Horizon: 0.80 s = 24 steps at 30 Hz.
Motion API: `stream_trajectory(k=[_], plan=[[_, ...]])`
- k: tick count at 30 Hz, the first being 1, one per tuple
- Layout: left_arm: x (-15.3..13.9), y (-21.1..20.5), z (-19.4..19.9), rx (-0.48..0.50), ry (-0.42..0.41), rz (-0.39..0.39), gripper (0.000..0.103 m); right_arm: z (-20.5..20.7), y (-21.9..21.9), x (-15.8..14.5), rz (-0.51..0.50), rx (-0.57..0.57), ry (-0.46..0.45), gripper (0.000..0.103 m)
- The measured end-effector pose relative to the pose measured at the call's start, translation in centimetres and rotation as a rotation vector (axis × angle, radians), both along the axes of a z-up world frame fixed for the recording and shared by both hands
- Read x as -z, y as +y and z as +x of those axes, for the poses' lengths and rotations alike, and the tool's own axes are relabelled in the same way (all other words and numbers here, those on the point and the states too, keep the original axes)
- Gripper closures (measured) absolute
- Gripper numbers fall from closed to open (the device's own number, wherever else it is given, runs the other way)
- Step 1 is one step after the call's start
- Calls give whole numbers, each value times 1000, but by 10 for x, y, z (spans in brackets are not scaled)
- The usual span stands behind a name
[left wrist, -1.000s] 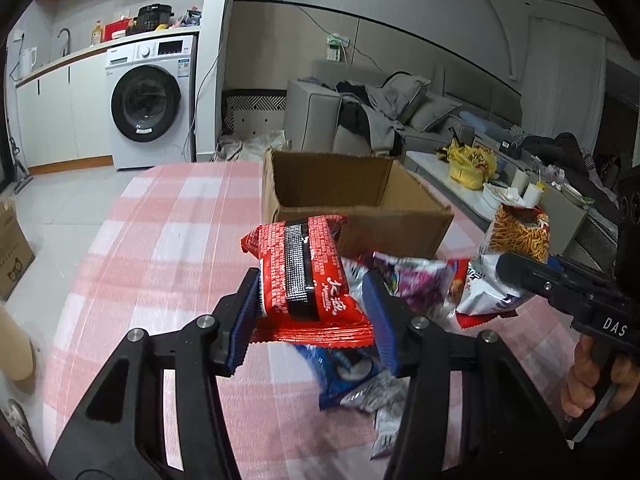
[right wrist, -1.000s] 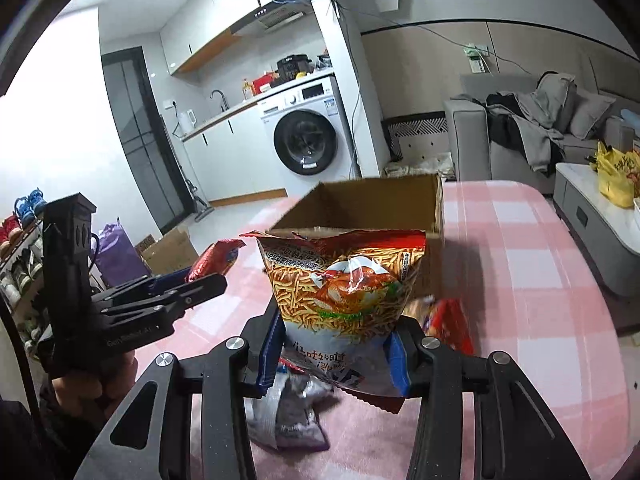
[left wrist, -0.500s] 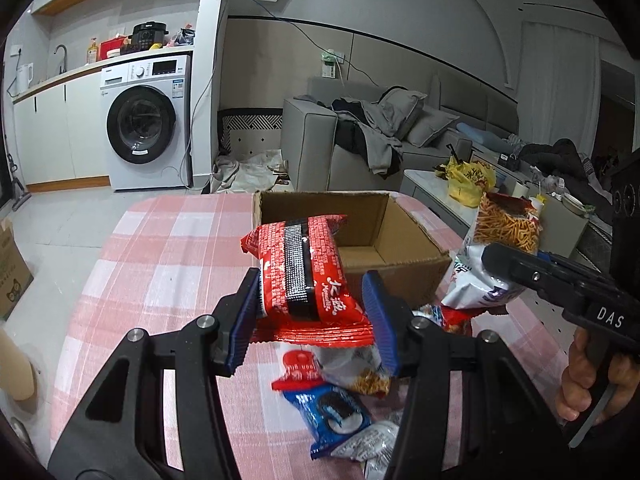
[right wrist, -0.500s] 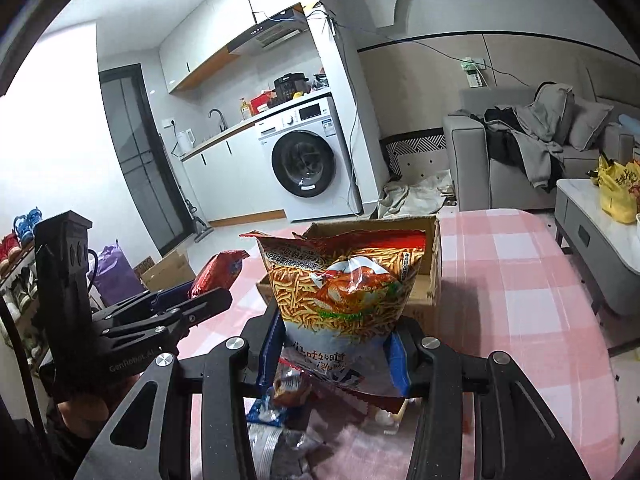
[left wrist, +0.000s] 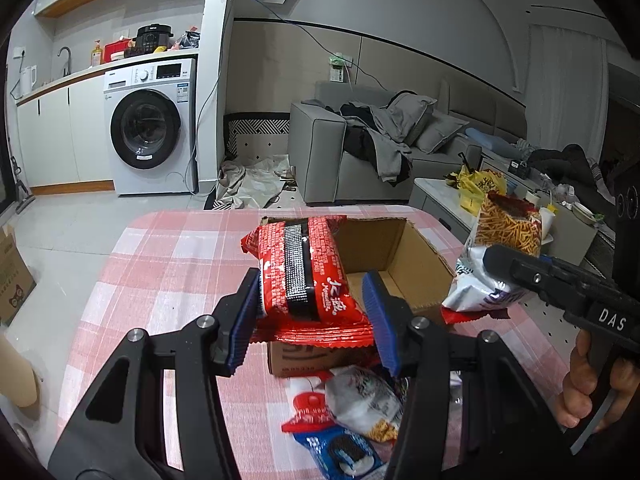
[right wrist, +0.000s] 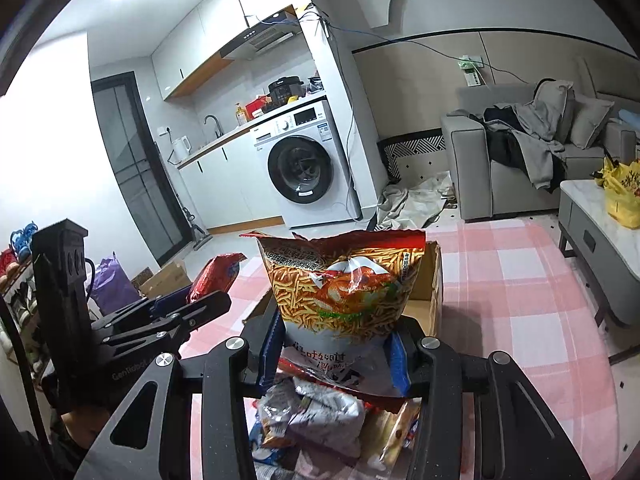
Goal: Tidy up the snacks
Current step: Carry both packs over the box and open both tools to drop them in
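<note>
The left gripper (left wrist: 312, 312) is clamped on a red packet (left wrist: 304, 268), held up over the near edge of the open box (left wrist: 404, 276). The right gripper (right wrist: 334, 352) pinches the lower part of a chips bag (right wrist: 344, 288), upright, just near of the box. More snacks (left wrist: 360, 404) lie on the checked table (left wrist: 168, 264) below both grippers.

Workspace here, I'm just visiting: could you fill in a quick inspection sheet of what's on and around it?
Surface: table with pink checked cloth.
Job's things: open cardboard box, inside looks bare; red packet; fries bag.
Clutter: loose snack packs in a heap before the box.
Grippers: left gripper grips the red packet; right gripper grips the fries bag.
Cables: blue wire along the wall.
Surroundings: washing machine, grey sofa.
</note>
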State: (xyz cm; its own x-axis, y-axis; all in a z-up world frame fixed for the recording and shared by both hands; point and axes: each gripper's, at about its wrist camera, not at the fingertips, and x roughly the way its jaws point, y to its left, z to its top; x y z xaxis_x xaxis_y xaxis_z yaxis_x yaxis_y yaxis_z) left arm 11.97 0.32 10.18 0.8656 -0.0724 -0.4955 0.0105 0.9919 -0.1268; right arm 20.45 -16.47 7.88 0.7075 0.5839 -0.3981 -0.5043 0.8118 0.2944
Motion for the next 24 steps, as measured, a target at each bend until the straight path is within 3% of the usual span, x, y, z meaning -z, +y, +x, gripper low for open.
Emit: stream_trajectory(k=[24], plan=[[45, 0, 97, 18, 92, 42, 55, 78, 29, 26, -46, 0, 82, 58]])
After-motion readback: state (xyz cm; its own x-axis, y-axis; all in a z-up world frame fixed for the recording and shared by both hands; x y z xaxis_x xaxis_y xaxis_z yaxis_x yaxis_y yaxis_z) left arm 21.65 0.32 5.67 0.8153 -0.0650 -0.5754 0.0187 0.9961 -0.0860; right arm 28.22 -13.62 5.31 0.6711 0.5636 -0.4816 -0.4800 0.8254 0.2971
